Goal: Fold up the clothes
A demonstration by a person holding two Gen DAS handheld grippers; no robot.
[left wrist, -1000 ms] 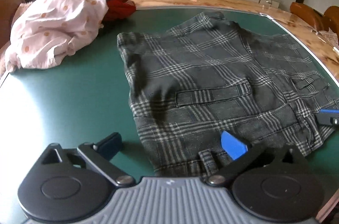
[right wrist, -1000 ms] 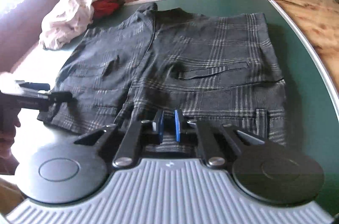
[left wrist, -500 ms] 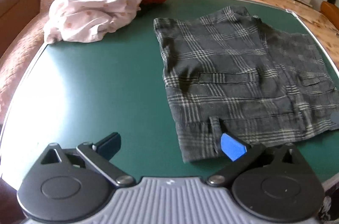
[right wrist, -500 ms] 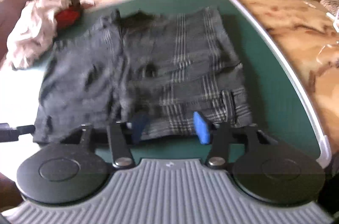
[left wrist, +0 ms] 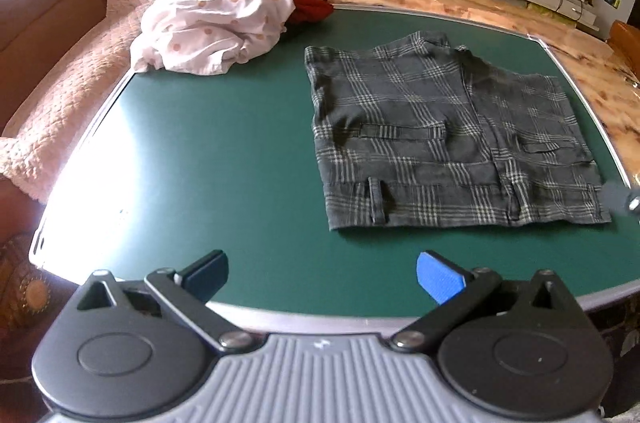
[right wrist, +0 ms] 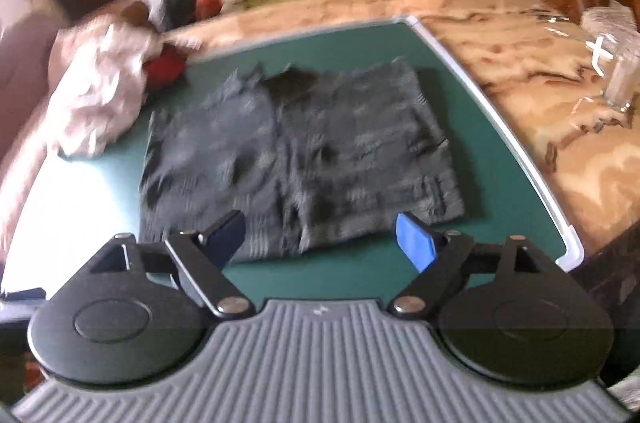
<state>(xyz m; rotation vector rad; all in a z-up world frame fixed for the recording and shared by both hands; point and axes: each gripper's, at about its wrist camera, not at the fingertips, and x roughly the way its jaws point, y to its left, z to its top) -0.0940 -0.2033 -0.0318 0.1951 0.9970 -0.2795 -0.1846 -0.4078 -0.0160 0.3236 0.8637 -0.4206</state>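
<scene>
Left wrist view looks down past its own tongs, whose jaws stand wide apart over the near edge of the green table, with nothing between them and nothing touched. Beyond them, on the right half of the table, lie the plaid shorts: dark grey with pale check lines, spread flat, waistband and belt loops toward the near side, two welt pockets showing, the leg hems at the far end. The cloth looks smooth apart from a few soft creases near the left edge. At the far left corner sits a crumpled pink dotted garment, with a red garment just beside it on its right. A brown sofa with a pink quilted throw runs along the table's left side.

Right wrist view is blurred. The right tongs hang above the near edge of the shorts, their jaws opening and already wide, the pads clear of the cloth and gripping nothing. The shorts lie in the middle of the table, close to its right rim. A marbled brown surface lies to the right beyond that rim; on it stands a clear glass vessel, its contents too blurred to tell.
</scene>
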